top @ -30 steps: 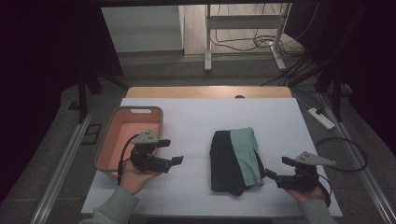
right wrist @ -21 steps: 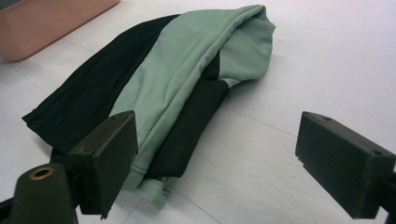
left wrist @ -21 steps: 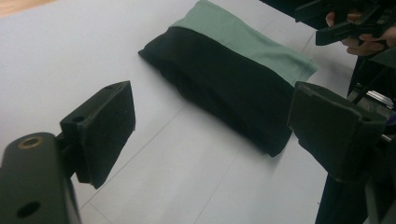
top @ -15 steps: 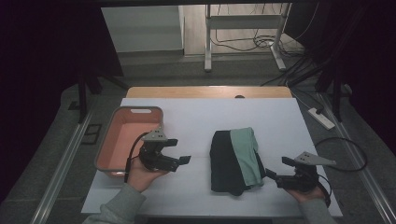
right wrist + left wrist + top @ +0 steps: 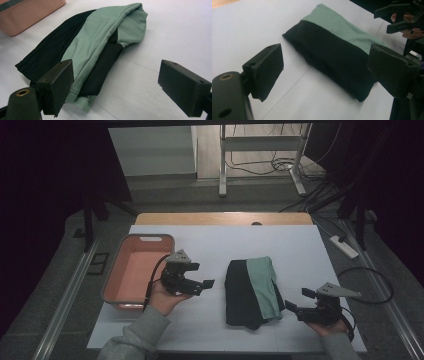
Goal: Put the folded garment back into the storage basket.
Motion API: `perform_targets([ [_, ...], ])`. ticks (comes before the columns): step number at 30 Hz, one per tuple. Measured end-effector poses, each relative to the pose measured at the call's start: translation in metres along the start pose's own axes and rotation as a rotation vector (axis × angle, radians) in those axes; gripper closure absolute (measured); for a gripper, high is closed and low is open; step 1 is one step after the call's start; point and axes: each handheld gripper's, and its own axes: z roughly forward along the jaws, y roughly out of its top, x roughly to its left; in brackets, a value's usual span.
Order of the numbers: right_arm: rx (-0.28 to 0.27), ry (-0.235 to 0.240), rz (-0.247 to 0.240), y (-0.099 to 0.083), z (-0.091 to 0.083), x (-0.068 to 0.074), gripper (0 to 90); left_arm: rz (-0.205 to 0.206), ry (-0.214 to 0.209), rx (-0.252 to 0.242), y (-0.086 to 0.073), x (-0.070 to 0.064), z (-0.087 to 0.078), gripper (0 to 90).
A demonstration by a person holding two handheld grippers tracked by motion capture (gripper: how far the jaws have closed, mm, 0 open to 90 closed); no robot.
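A folded black and green garment (image 5: 252,291) lies on the white table (image 5: 220,245), right of centre. My left gripper (image 5: 207,284) hovers open a short way to its left, jaws pointing at it. In the left gripper view the garment (image 5: 337,47) lies ahead, between and beyond the open jaws of the gripper (image 5: 329,67). My right gripper (image 5: 296,301) is open just off the garment's near right corner. In the right gripper view the garment (image 5: 90,42) lies close in front, its hem by the left jaw of the gripper (image 5: 120,85).
A salmon-pink bin (image 5: 136,270) stands on the table's left side, just behind the left hand; its corner (image 5: 27,12) appears in the right gripper view. A power strip (image 5: 345,246) and cables lie on the floor to the right.
My left gripper has moved right, from beside the bin toward the garment. The right gripper has stayed in place.
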Motion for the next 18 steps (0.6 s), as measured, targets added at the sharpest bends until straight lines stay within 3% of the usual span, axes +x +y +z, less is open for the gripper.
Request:
perform_targets([
  [7,-0.007,0.004,-0.012,0.004,0.002,0.001,13.8,0.000,0.002,0.020,0.007,-0.002,0.012,13.2],
  [18,0.001,-0.002,-0.032,0.008,0.008,0.001,13.8,-0.049,-0.004,0.031,0.013,0.011,0.030,13.3],
])
